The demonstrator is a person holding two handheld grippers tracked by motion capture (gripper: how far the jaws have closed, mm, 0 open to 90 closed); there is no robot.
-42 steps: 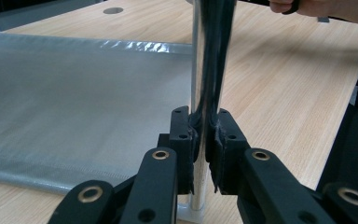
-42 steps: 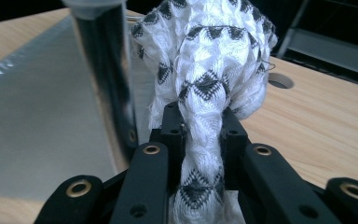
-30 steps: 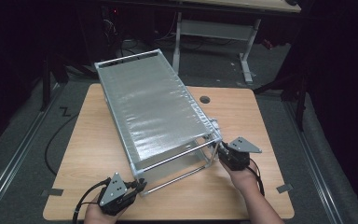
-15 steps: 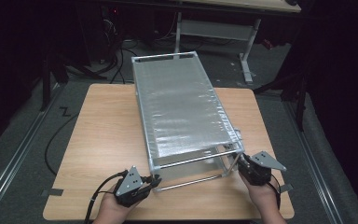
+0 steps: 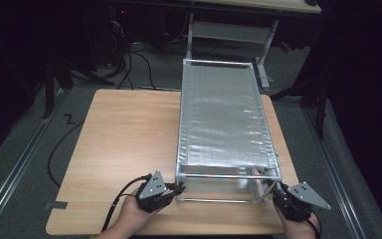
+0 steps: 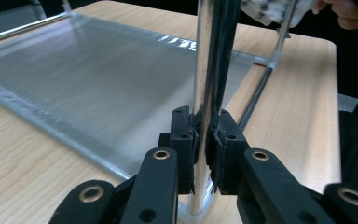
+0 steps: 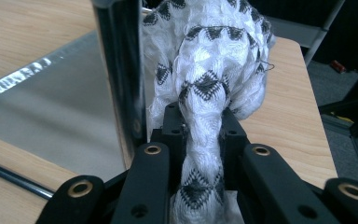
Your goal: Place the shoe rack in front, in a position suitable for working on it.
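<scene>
Cloth (image 7: 205,88) pinched by right gripper (image 7: 199,135) hides overhead; left gripper (image 6: 204,140) clamps rack post (image 6: 204,70).

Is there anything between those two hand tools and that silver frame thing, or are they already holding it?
Left tool is clamped straight on a chrome post of the frame. Right tool pinches a white patterned cloth beside another post.

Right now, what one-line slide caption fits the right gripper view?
Right gripper shut on a white cloth with black zigzags, beside a metal frame post on the wooden table.
</scene>
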